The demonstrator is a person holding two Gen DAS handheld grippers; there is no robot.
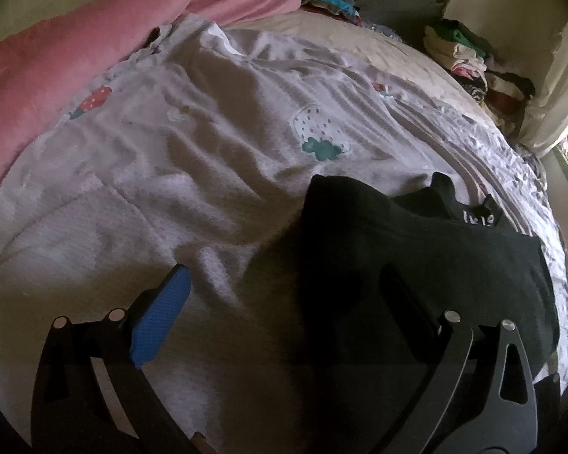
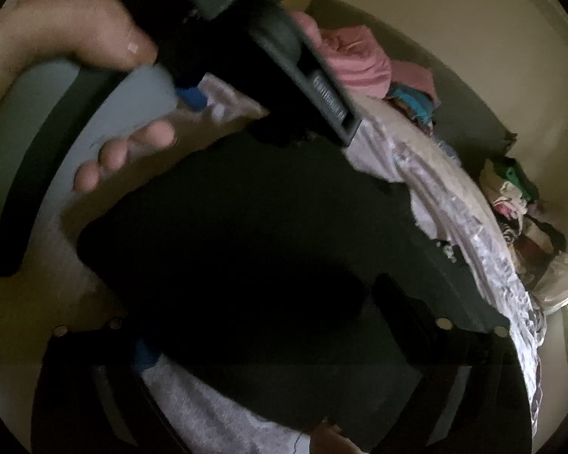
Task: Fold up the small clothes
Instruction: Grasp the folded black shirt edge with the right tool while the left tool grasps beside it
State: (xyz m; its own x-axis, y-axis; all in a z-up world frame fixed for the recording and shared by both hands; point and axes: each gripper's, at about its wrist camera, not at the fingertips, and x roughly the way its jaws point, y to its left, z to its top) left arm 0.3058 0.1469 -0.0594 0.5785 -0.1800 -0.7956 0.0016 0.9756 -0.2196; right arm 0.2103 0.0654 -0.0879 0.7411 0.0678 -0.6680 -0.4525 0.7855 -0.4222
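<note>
Left tongs [image 1: 280, 302] spread over black garment [image 1: 416, 265] on white blanket [image 1: 170, 151], right tongs [image 2: 269, 325] spread above garment.

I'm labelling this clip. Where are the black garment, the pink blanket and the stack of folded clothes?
black garment [image 1: 416, 265]: left wrist view, middle of the dark cloth.
pink blanket [image 1: 45, 75]: left wrist view, its broad near fold.
stack of folded clothes [image 1: 469, 64]: left wrist view, middle of the pile.

Black garment [image 1: 416, 265], strawberry-print white blanket [image 1: 208, 143]
</note>
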